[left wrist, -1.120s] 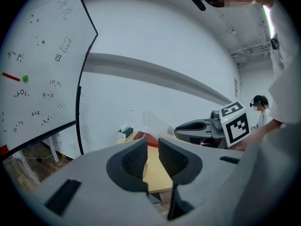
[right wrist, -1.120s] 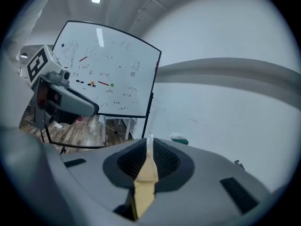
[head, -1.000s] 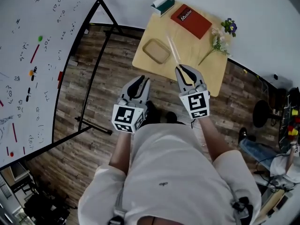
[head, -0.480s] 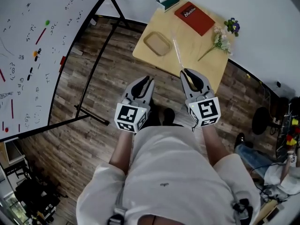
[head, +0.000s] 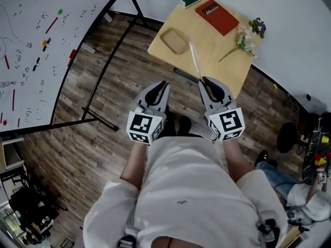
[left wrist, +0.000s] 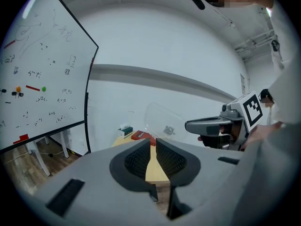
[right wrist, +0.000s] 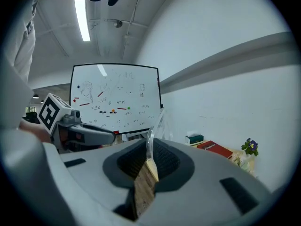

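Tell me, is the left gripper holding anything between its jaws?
No, the left gripper has its jaws a little apart, and only the wooden table beyond them shows through the gap.

Two grippers, one book, perhaps one sheet

Both forearms extend forward from the torso, side by side. Left gripper points toward 1 o'clock, its jaws a narrow gap apart and empty. Right gripper points toward 11 o'clock, jaws closed on a clear sheet.
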`<action>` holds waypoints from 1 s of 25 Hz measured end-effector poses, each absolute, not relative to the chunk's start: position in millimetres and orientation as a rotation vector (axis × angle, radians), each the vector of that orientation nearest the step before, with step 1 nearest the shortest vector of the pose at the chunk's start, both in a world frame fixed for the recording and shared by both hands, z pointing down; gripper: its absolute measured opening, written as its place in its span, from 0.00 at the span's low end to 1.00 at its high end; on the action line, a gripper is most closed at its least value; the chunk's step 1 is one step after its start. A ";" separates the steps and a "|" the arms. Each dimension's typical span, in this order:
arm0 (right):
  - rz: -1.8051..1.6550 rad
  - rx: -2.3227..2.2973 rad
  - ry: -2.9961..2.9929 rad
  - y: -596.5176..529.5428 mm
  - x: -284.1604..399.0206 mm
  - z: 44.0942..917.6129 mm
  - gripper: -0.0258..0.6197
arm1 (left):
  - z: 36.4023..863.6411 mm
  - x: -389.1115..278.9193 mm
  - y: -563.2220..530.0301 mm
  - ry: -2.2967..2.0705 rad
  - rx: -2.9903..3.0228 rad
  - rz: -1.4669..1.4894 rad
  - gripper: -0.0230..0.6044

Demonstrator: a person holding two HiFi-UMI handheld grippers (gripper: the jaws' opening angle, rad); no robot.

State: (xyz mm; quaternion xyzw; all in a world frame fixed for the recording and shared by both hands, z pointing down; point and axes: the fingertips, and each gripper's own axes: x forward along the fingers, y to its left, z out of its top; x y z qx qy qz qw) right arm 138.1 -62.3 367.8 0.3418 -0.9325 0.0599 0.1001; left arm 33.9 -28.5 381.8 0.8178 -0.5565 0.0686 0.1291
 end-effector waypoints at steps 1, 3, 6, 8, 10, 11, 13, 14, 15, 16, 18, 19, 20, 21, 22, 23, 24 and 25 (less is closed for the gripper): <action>0.178 1.003 -2.760 -59.2 139.0 367.7 0.11 | 381.0 36.8 -26.1 -1.622 2.379 0.198 0.10; 0.187 0.999 -2.769 -54.7 140.5 367.4 0.11 | 379.7 41.8 -21.7 -1.617 2.384 0.193 0.09; 0.194 0.994 -2.775 -48.6 140.0 367.7 0.11 | 381.5 46.2 -15.4 -1.604 2.386 0.215 0.07; 0.195 0.978 -2.777 -44.4 139.4 368.4 0.11 | 382.3 48.2 -12.8 -1.602 2.386 0.225 0.06; 0.193 0.961 -2.778 -41.4 139.5 369.6 0.11 | 381.5 50.3 -12.2 -1.600 2.387 0.215 0.05; 0.192 0.956 -2.779 -40.5 139.8 370.3 0.11 | 380.8 51.1 -12.3 -1.599 2.388 0.210 0.05; 0.197 0.953 -2.778 -39.6 139.7 371.7 0.11 | 379.4 51.7 -12.6 -1.599 2.392 0.205 0.05; 0.201 0.953 -2.778 -39.2 139.0 372.4 0.12 | 378.8 51.4 -12.5 -1.598 2.393 0.203 0.05; 0.205 0.952 -2.779 -38.8 137.9 372.8 0.11 | 378.3 50.7 -12.4 -1.598 2.394 0.199 0.05; 0.208 0.948 -2.780 -38.3 136.4 372.7 0.11 | 377.8 49.8 -12.5 -1.599 2.395 0.196 0.05; 0.208 0.934 -2.786 -37.2 133.2 371.8 0.11 | 376.8 48.2 -13.4 -1.605 2.396 0.196 0.05; 0.207 0.925 -2.788 -36.7 132.1 371.6 0.12 | 376.4 47.9 -14.2 -1.609 2.396 0.199 0.04; 0.203 0.917 -2.789 -36.5 131.5 371.7 0.11 | 376.2 48.0 -15.1 -1.612 2.397 0.203 0.04; 0.200 0.911 -2.788 -36.3 131.3 372.2 0.11 | 376.3 48.4 -15.7 -1.614 2.398 0.205 0.04; 0.197 0.908 -2.787 -36.3 131.2 372.8 0.11 | 376.6 49.1 -16.1 -1.614 2.399 0.206 0.04; 0.196 0.906 -2.787 -36.4 131.3 373.2 0.11 | 376.9 49.7 -16.3 -1.613 2.400 0.205 0.04; 0.196 0.905 -2.788 -36.7 131.4 373.4 0.11 | 377.0 50.3 -16.5 -1.614 2.400 0.203 0.04; 0.196 0.905 -2.789 -37.1 131.4 373.3 0.11 | 376.9 50.7 -16.7 -1.615 2.399 0.201 0.04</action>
